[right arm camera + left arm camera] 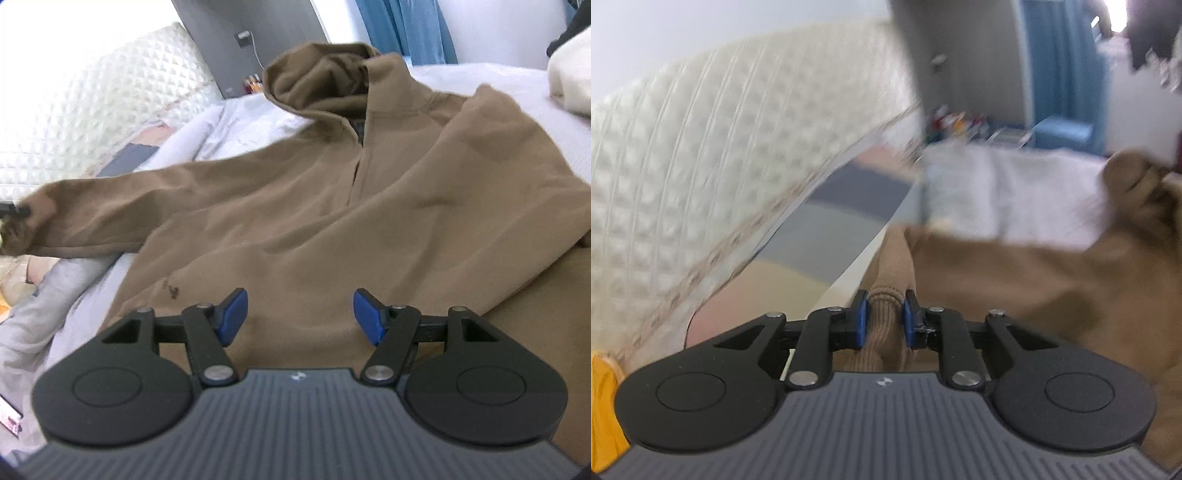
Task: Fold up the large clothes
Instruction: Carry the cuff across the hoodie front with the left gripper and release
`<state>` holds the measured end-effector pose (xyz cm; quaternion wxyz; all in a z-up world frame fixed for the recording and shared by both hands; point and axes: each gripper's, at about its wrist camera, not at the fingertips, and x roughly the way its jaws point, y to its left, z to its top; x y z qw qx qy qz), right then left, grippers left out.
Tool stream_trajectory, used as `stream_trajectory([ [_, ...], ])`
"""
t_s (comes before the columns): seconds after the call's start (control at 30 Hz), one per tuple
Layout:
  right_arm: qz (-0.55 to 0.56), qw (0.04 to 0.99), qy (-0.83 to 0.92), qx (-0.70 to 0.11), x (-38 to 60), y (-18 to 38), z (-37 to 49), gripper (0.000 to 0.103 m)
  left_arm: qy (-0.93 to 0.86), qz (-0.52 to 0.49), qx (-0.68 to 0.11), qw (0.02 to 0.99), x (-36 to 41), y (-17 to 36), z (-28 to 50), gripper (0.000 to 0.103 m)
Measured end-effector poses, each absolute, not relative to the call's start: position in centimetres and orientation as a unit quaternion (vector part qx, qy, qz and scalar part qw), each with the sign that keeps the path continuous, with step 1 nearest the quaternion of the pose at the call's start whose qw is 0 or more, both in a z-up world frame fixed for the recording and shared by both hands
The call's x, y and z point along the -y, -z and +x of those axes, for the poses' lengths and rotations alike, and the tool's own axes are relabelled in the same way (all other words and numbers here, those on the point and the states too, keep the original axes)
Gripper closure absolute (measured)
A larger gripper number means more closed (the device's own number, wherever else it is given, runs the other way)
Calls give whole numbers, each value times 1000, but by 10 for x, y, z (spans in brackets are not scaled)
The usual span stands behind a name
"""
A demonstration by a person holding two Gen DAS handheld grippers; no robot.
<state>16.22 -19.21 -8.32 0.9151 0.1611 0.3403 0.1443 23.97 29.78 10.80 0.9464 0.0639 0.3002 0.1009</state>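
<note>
We see the white bed (498, 96) running to the upper right edge, with bare sheet there. Our brown hoodie (332, 206) lies across frame centre, hood toward the top, sleeve (110, 218) stretched left. Left gripper (885, 317) clamps the ribbed cuff (884, 295); right gripper (299, 314) stands apart, empty, above the hem.

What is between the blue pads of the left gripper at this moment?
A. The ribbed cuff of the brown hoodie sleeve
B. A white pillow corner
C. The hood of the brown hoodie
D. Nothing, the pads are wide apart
A. In the left wrist view the left gripper has its pads pressed on the ribbed cuff of the brown hoodie, whose sleeve leads off to the left in the right wrist view.
</note>
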Motion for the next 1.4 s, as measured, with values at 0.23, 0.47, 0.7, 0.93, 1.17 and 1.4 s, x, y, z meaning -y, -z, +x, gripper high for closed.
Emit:
stream_trajectory([
  [0.23,189,916,-162,-313,209,63,144,37,8,-26,-258,966,-196,-202,206,83],
  [0.47,228,920,-136,-287,245,48,123,37,101,-48,-246,963,-61,-223,181,84],
  [0.7,249,927,-99,-264,289,38,99,36,172,-36,-242,954,89,-168,158,85],
  [0.93,276,928,-70,-239,339,38,80,36,220,-76,-307,923,187,-44,174,85],
  [1.17,311,920,-47,-236,369,46,92,35,233,-110,-373,892,219,59,204,84],
  [1.4,297,917,-34,-266,361,60,117,35,266,-142,-371,878,207,90,223,82],
])
